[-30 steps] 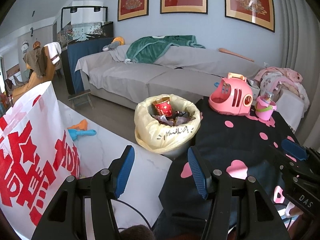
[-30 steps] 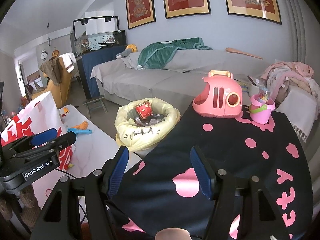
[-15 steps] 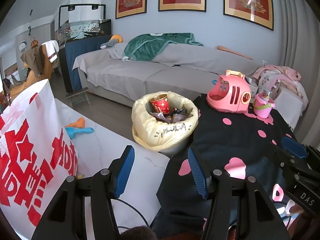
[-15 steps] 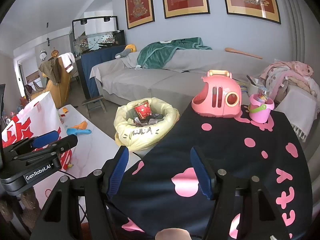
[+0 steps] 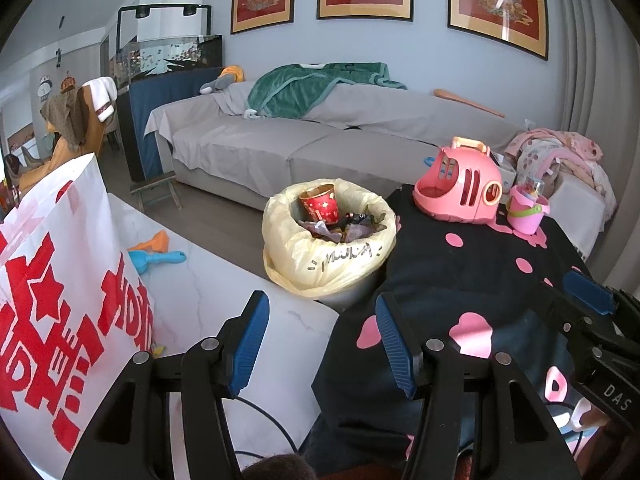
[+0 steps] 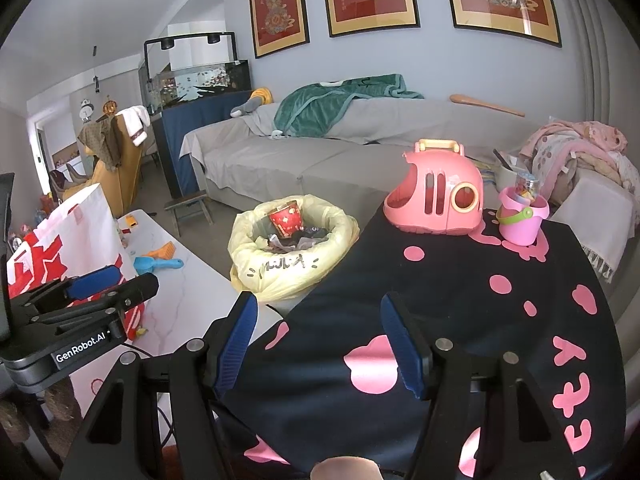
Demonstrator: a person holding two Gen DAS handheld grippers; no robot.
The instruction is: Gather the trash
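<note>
- A grey sofa [image 5: 304, 148] runs along the far wall, a green blanket [image 5: 316, 84] thrown over its back, well clear of the work in the foreground.
- A black cloth with pink shapes [image 6: 472, 308] covers the right-hand surface, presumably to protect it; it hangs over the near edge.
- The white marble bench [image 5: 224, 292] lies to the left, its right edge just beside the bin, so trash can go straight across.
- A white bag with red print [image 5: 60, 300] stands upright at the bench's left edge.
- The trash bin [image 5: 332, 256], lined with a yellow bag folded over its rim to hold it wide, sits in the gap between bench and cloth; it looks nearly full.
- A pink toy carrier [image 6: 436, 192] and a pink bucket [image 6: 520, 216] stand at the cloth's far edge, apart from the rubbish.
- The left gripper [image 5: 320, 336] hovers over the bench's right edge, jaws spread and holding nothing.
- The right gripper [image 6: 320, 340] hangs over the cloth, jaws likewise spread and vacant, aimed toward the bin.
- A red paper cup [image 5: 320, 204] rests tilted atop the trash in the bin, seemingly already collected.
- A blue toy scoop [image 5: 158, 259] lies near the bench's far edge.
</note>
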